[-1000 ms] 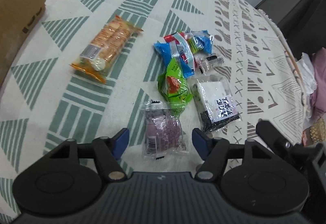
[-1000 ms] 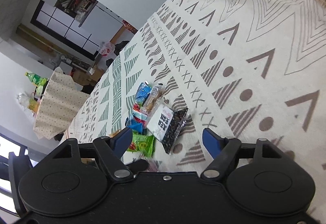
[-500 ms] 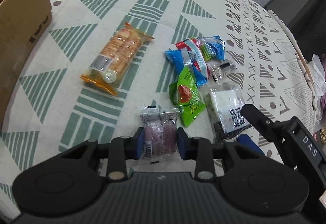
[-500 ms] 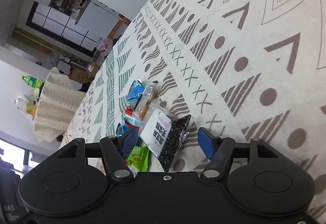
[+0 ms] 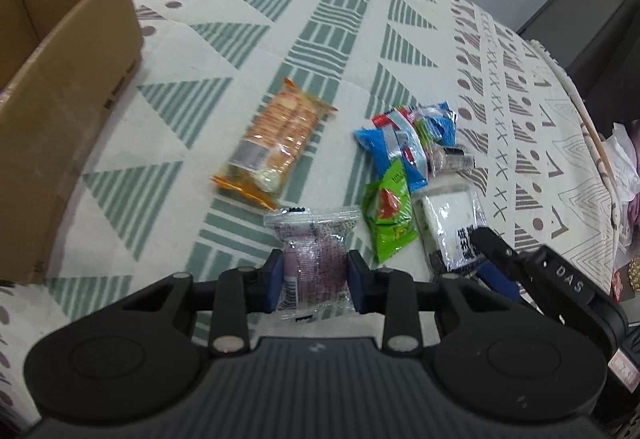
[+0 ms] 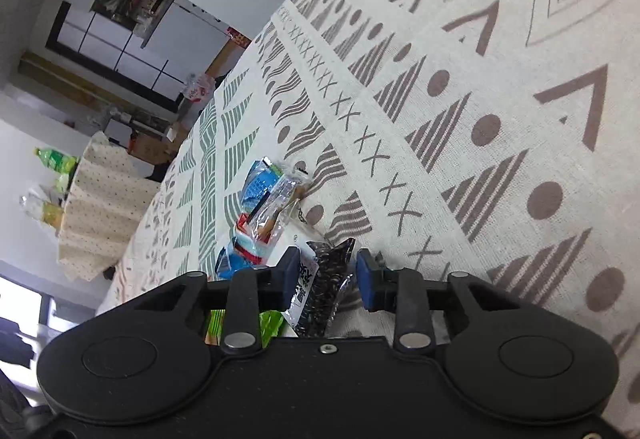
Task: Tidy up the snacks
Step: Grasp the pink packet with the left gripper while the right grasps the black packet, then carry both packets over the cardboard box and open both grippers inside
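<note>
left wrist view: a cream tablecloth (image 5: 248, 39) printed with green triangles and brown marks covers the table, its far-right edge dropping toward a dark floor. an open brown cardboard box (image 5: 60, 111) stands at the left, with a broad bare stretch of cloth between it and the snacks. the left gripper (image 5: 314, 279) is clamped narrow on a clear crinkly packet with a purple filling (image 5: 312, 255), both blue pads pressing its sides. just beyond lies an orange cracker pack (image 5: 276, 143), long and glossy, apart from the rest. to the right a small heap: a green pouch (image 5: 388, 217), blue wrappers (image 5: 400, 143) overlapping it, and a flat black-and-white seed packet (image 5: 448, 223) touching the green pouch. the right gripper's black finger reaches over that packet's near corner.

right wrist view: the right gripper (image 6: 328, 281) has its jaws closing around the upturned end of the black-and-white seed packet (image 6: 320, 287); the left pad touches the packet, while a slim gap shows at the right pad. ahead, a clear stick-shaped wrapper (image 6: 276, 207) leans on the blue wrappers (image 6: 256, 187). open patterned cloth runs wide to the right.
</note>
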A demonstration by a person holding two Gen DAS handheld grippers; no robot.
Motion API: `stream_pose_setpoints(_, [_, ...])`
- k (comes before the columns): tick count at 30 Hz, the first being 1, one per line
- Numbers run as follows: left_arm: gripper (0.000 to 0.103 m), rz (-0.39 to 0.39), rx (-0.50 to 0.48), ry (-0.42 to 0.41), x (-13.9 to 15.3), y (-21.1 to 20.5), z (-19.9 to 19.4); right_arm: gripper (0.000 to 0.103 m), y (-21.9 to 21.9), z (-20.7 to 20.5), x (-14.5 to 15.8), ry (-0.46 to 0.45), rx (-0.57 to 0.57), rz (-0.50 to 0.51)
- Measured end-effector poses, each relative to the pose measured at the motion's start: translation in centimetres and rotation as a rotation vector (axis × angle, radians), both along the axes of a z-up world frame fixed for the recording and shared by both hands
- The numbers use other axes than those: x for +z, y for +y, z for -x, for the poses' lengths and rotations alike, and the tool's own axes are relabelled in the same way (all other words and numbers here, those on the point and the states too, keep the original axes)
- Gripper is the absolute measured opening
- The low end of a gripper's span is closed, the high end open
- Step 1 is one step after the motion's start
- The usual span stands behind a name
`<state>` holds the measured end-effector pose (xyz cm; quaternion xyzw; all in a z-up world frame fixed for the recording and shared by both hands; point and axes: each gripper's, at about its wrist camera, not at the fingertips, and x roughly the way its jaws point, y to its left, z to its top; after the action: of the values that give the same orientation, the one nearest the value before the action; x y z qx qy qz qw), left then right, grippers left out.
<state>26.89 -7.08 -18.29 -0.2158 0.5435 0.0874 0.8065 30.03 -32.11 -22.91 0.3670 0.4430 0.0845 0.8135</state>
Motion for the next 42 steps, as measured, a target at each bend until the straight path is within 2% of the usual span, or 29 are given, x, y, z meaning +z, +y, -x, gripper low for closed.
stream_pose_setpoints(4, [0.032,0.000,0.010,-0.022,1.1,1.1,0.9,0.022,0.2,1.4,1.4,-0.033,0.021,0.034])
stream_pose_setpoints(8, [0.032,0.010,0.018,-0.047,2.2,2.0,1.8,0.021,0.4,2.9,3.3,-0.064,0.028,0.089])
stream_pose_setpoints(13, [0.032,0.018,0.019,-0.070,3.5,2.7,2.9,0.021,0.3,4.5,5.2,-0.105,0.008,0.092])
stream_pose_setpoints(19, [0.032,0.012,-0.006,-0.102,5.2,3.4,4.1,0.021,1.3,7.4,6.2,-0.102,-0.019,0.084])
stream_pose_setpoints(28, [0.032,0.017,0.000,-0.166,8.0,5.6,6.2,0.021,4.0,10.0,9.4,-0.177,0.005,0.076])
stream_pose_setpoints(42, [0.032,0.044,0.040,-0.233,11.1,10.4,8.4,0.021,8.5,11.3,13.1,-0.254,0.036,0.075])
